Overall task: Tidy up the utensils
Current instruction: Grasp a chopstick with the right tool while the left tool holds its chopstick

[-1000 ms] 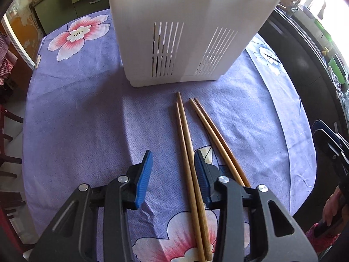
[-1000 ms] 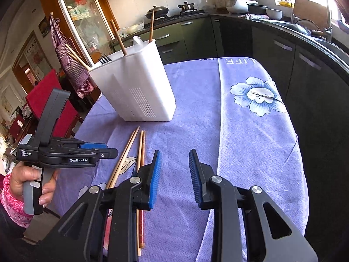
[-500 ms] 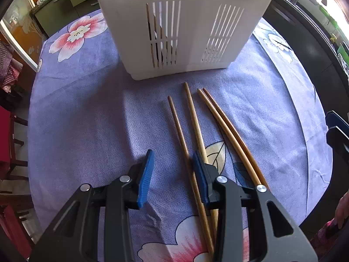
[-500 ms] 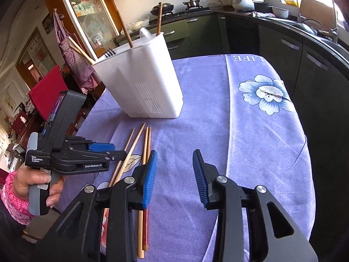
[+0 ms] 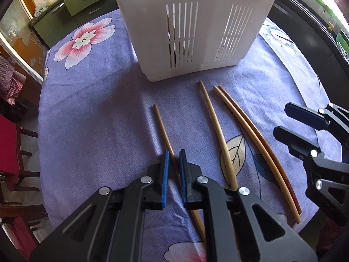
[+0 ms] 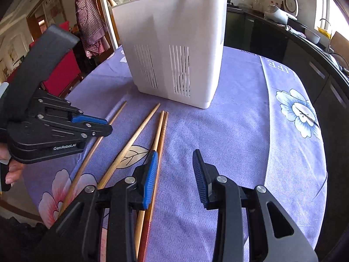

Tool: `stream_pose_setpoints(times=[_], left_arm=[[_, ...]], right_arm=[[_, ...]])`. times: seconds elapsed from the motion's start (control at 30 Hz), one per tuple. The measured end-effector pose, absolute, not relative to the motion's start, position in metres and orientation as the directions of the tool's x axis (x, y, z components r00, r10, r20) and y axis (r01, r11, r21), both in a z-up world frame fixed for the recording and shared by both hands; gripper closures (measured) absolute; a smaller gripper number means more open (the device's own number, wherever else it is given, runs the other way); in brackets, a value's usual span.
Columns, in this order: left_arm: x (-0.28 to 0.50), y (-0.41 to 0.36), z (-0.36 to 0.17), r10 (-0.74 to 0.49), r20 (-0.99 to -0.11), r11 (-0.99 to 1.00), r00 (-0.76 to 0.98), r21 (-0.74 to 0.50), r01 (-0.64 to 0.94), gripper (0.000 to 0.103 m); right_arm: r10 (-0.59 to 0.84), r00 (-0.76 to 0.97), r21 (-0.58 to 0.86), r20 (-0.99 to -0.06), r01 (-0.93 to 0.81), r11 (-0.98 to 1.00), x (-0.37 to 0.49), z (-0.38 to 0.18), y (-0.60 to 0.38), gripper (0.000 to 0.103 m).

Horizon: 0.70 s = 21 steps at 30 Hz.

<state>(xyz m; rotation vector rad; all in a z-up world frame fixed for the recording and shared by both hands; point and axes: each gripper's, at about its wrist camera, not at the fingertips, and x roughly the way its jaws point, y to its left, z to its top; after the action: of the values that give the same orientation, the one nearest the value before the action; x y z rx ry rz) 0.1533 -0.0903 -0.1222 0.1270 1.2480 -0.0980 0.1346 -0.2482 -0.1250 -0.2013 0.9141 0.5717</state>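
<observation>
Floral purple tablecloth [image 5: 91, 109], red chair [image 6: 63, 72], prob. apron [image 6: 90, 19].

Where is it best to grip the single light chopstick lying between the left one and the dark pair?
Probably its thick lower half, from straight above. The light chopstick lies flat on the tablecloth, apart from the dark pair, so the open right hand-held gripper can likely straddle it crosswise.

Four chopsticks [image 5: 220, 131]; one holder [image 5: 196, 26]; two hand-held grippers [image 5: 173, 170].
</observation>
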Motion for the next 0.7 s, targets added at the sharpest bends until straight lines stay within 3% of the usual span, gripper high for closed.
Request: stream_pose_setpoints(times=[0.7], left_arm=[[0.155, -0.085, -0.123, -0.035, -0.946, 0.986, 0.321, 0.020, 0.168, 0.093]], right_arm=[[0.286, 0.455, -0.018, -0.843, -0.555, 0.831, 0.146, -0.140, -0.222, 0.069]])
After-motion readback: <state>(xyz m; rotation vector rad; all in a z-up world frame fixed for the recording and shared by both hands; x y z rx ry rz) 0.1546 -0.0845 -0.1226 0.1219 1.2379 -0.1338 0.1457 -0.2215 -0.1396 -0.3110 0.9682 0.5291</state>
